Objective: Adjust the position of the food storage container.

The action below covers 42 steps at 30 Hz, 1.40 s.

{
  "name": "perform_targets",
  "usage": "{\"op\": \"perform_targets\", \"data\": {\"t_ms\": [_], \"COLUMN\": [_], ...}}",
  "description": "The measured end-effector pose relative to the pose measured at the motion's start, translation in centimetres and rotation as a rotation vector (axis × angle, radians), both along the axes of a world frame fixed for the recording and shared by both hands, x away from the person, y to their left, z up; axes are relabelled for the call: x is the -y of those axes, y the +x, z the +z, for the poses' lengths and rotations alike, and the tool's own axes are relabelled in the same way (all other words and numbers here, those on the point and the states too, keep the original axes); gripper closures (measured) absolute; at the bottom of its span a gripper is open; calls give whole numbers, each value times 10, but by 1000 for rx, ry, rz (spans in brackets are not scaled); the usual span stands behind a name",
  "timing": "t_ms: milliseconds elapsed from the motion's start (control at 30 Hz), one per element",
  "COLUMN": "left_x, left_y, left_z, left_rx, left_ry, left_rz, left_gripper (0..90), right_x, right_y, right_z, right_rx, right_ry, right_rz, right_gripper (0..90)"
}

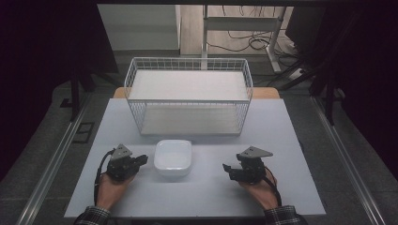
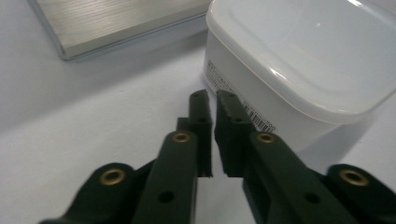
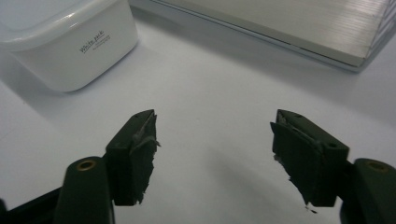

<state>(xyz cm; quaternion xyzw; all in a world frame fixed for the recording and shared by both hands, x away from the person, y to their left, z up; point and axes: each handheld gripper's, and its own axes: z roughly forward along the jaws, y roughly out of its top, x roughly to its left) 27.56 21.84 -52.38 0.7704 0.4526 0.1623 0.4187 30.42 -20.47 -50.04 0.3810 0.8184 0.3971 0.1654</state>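
High view: rounded-square glossy white plastic container [image 1: 173, 159], wire-mesh basket [image 1: 188, 96] behind.

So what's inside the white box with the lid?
The white box sits shut under its cloudy lid. Only a pale blur shows through, so its contents stay hidden. Behind it stands a wire basket.

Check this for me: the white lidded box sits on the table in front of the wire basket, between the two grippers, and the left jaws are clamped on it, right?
Not quite. The left gripper is shut on nothing: the left gripper view shows its jaws together beside the box, not clamped on it. The box does sit before the basket, between the grippers.
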Motion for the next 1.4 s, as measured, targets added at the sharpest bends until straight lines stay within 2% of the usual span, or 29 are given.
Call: {"op": "perform_targets", "data": {"t_ms": [67, 300, 467, 533, 633, 867, 900, 933, 967, 1033, 1133, 1200, 1233, 1267, 1400], "left_x": [1, 12, 22, 24, 30, 42, 47, 47, 49, 54, 60, 63, 67, 68, 73], "left_y": [1, 12, 17, 19, 21, 23, 23, 23, 23, 24, 24, 25, 25, 26, 26], "left_z": [0, 0, 0, 0, 0, 1, 1, 1, 1, 1, 1, 1, 1, 1, 1], "left_rx": [2, -3, -7, -14, -13, -15, -17, -17, -17, -14, -17, -17, -17, -18, -19], "left_ry": [3, 7, 34, 20, 25, 20, 16, 16, 15, 18, 17, 18, 18, 14, 11], "left_rz": [-3, -21, -34, -40, -53, -83, -92, -92, -98, -108, -116, -124, -129, -131, -145], "left_gripper": [895, 899, 899, 900, 900, 900, 900, 900, 900, 900, 900, 900, 900, 900, 900], "right_x": [-3, -9, -14, -16, -18, -23, -25, -25, -27, -28, -29, -30, -31, -32, -35], "right_y": [2, 7, 12, 13, 17, 22, 22, 22, 22, 23, 27, 28, 29, 30, 30], "right_z": [0, 1, -1, 0, -1, -3, -3, -3, -2, -2, -2, -2, -3, -3, -3], "right_rx": [-1, 9, 5, 11, 10, -6, 2, 2, 3, -1, -41, -50, -69, -79, -80], "right_ry": [-4, -20, -18, -16, -11, -7, -27, -27, -39, -39, -11, -7, -4, -1, 0], "right_rz": [8, 18, 32, 39, 40, 43, 49, 49, 42, 40, 55, 60, 72, 77, 96], "right_gripper": [340, 357, 346, 323, 304, 305, 338, 338, 395, 420, 590, 618, 684, 708, 771]}}
